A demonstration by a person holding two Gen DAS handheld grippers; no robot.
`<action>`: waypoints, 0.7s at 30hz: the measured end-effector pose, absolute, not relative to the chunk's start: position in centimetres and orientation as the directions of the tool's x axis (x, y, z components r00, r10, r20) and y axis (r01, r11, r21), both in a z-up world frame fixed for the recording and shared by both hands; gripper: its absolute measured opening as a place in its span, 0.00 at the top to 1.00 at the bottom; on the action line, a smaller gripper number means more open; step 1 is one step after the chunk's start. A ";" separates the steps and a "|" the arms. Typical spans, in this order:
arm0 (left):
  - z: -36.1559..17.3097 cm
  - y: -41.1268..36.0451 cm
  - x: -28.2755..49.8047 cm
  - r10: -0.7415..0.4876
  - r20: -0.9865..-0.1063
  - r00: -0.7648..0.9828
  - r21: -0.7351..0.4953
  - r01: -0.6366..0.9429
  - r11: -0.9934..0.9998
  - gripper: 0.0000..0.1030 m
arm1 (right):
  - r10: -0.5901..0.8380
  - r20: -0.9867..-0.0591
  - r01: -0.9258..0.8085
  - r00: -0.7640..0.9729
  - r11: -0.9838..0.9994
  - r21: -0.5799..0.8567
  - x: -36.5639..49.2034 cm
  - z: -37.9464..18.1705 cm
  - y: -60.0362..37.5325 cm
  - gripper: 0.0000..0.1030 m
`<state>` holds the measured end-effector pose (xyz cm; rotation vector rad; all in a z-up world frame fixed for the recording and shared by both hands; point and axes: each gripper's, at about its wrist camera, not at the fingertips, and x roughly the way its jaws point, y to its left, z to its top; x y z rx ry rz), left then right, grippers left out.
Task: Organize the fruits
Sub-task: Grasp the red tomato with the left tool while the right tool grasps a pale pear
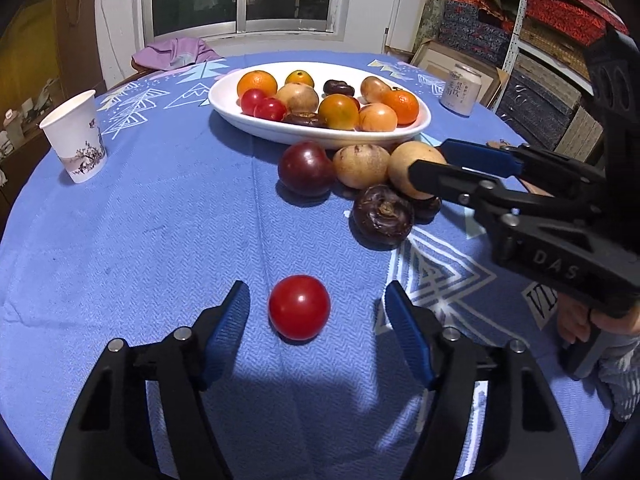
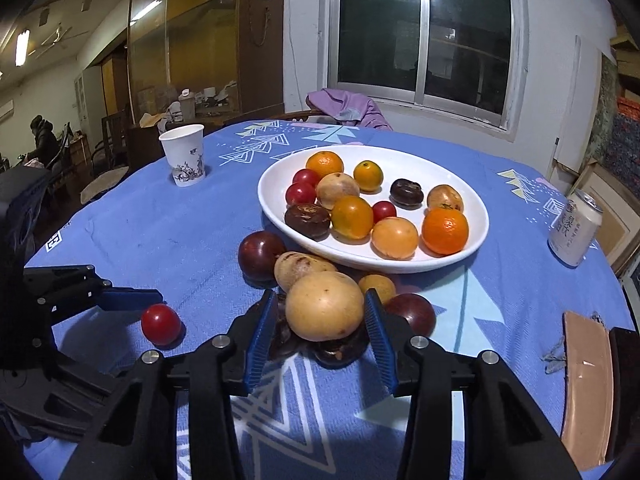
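Note:
A red cherry tomato (image 1: 299, 307) lies on the blue tablecloth between the blue pads of my left gripper (image 1: 316, 304), which is open with a gap on each side. My right gripper (image 2: 321, 312) stands around a big tan round fruit (image 2: 324, 306) that rests on dark brown fruits; its pads flank it closely, with thin gaps still showing. In the left wrist view the same gripper (image 1: 432, 160) reaches in from the right at that tan fruit (image 1: 414, 166). Beyond sits a white oval plate (image 2: 420, 160) with oranges, tomatoes and brown fruits.
Loose fruits crowd the plate's near rim: a dark red plum (image 1: 306, 168), another tan fruit (image 1: 360, 166), a dark brown one (image 1: 382, 216). A paper cup (image 1: 76, 136) stands left, a drink can (image 1: 460, 90) right. A brown flat object (image 2: 586, 384) lies near the table's right edge.

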<state>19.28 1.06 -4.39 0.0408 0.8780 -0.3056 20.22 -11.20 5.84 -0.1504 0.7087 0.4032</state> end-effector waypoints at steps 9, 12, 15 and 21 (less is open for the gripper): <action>-4.7 1.3 19.6 -0.267 -0.768 0.582 -0.122 0.275 0.954 0.34 | 0.299 -0.692 -0.385 0.657 0.922 0.033 21.2 5.3 -11.5 0.56; -4.7 1.4 19.7 -0.269 -0.767 0.583 -0.127 0.274 0.953 0.34 | 0.295 -0.693 -0.386 0.657 0.922 0.027 21.2 5.3 -11.5 0.56; -4.6 1.4 19.7 -0.273 -0.765 0.584 -0.132 0.273 0.953 0.46 | 0.292 -0.699 -0.386 0.653 0.922 0.024 21.2 5.1 -11.5 0.56; -4.5 1.5 19.6 -0.275 -0.762 0.586 -0.136 0.271 0.953 0.53 | 0.283 -0.705 -0.388 0.650 0.922 0.012 21.1 4.9 -11.3 0.56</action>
